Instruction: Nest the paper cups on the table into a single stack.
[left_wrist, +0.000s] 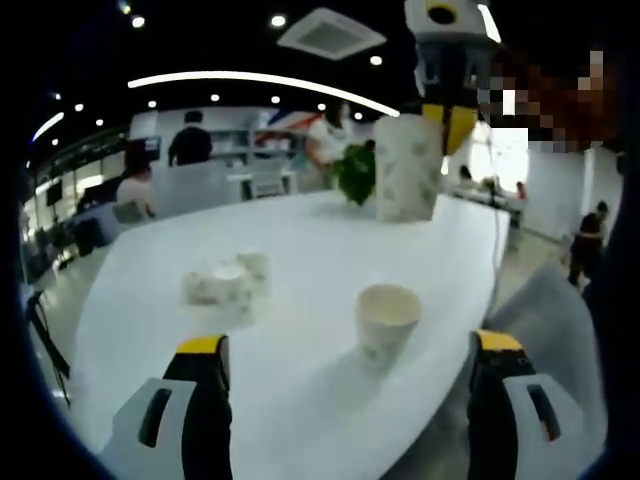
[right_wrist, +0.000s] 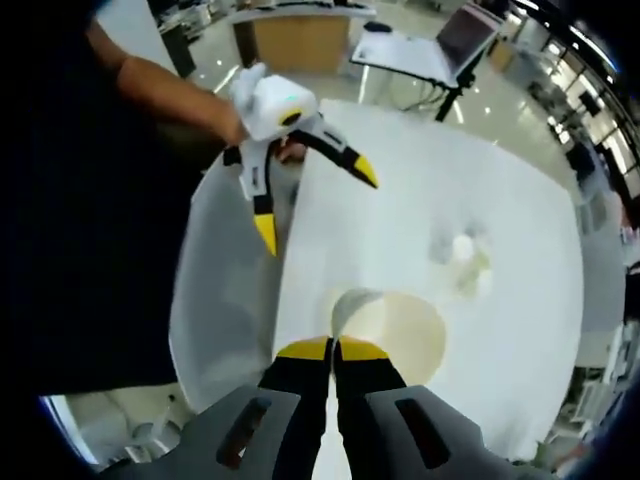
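A white table (left_wrist: 300, 250) runs away from the left gripper view, in a bright open office with people standing in the background. The left gripper (left_wrist: 350, 350) rises from the bottom of that view with its two yellow-tipped jaws spread wide, gripping nothing. Between them, toward one o'clock from the middle of the view, a single paper cup (left_wrist: 387, 318) stands upright with its mouth open, near the table's right edge. This looks like the cup meant to receive the next one, and the spread jaws seem placed to steady or take it. At about ten o'clock from that cup, well apart from it, lies a small cluster of cups (left_wrist: 228, 280), some seemingly on their sides; their number is too blurred to tell. At one o'clock high in the view, the right gripper (left_wrist: 448, 125) comes down from above with a taller patterned cup (left_wrist: 407, 165) pinched by the rim, hanging above the table beyond the upright cup, probably lifted so it can be lowered into it. In the right gripper view, the right gripper (right_wrist: 335, 348) has its jaws clenched on the rim of the held cup (right_wrist: 400, 335), whose pale open inside shows at five o'clock. The left gripper (right_wrist: 315, 195) appears at eleven o'clock, jaws apart, held by a person's hand. The cluster (right_wrist: 462, 255) sits at three o'clock.
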